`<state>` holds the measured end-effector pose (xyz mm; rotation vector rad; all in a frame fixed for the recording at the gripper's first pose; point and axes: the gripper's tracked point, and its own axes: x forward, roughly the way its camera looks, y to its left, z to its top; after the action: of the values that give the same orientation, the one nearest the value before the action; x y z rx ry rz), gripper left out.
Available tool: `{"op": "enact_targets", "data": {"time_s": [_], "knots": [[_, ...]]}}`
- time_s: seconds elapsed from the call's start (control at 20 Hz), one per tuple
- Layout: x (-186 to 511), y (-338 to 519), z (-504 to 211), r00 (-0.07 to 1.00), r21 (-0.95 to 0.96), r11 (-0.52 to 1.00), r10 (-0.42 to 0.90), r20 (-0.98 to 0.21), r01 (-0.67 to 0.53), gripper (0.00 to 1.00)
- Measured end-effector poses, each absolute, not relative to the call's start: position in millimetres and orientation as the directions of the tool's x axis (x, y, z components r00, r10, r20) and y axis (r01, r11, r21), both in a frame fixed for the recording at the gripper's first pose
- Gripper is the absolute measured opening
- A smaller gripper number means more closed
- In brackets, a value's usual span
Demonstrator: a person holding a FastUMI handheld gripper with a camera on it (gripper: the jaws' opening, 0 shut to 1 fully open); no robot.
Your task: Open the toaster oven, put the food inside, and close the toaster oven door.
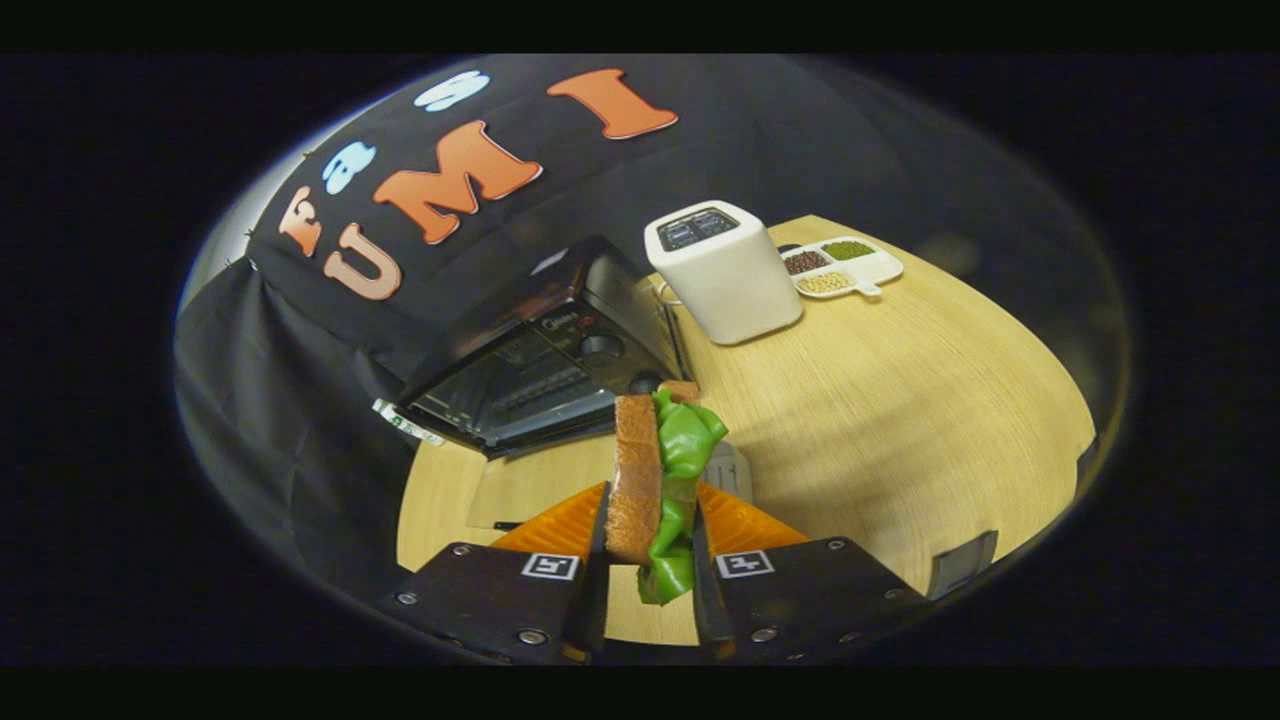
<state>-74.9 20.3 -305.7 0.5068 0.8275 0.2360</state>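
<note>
Gripper (652, 545) clamped on a sandwich (655, 480), both fingers pressing its sides; bread slice w/ green lettuce sticking out, held upright above the wooden desk (900, 400). Toaster oven (540, 360) sits just beyond the sandwich, black, glass door w/ knobs beside it; can't tell if the door is open or closed. White toaster (722, 272) stands next to the oven, further back. Near it, a white divided tray (845, 266) w/ beans in separate compartments. Black cloth wall behind the oven.
</note>
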Motion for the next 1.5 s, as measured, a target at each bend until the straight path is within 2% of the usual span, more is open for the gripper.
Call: {"op": "enact_targets", "data": {"time_s": [0.3,0.6,1.15,1.5], "knots": [[-54.4,74.9,-279.2,0.690,0.582,0.811,0.451,-0.566,-0.052,0.35],[-32.3,130.7,-284.2,0.684,0.652,0.758,0.495,-0.535,-0.038,0.35],[22.9,203.7,-326.1,0.692,0.758,0.649,0.517,-0.504,0.068,0.36],[65.3,215.1,-342.5,0.760,0.819,0.558,0.472,-0.448,0.136,0.35]]}}
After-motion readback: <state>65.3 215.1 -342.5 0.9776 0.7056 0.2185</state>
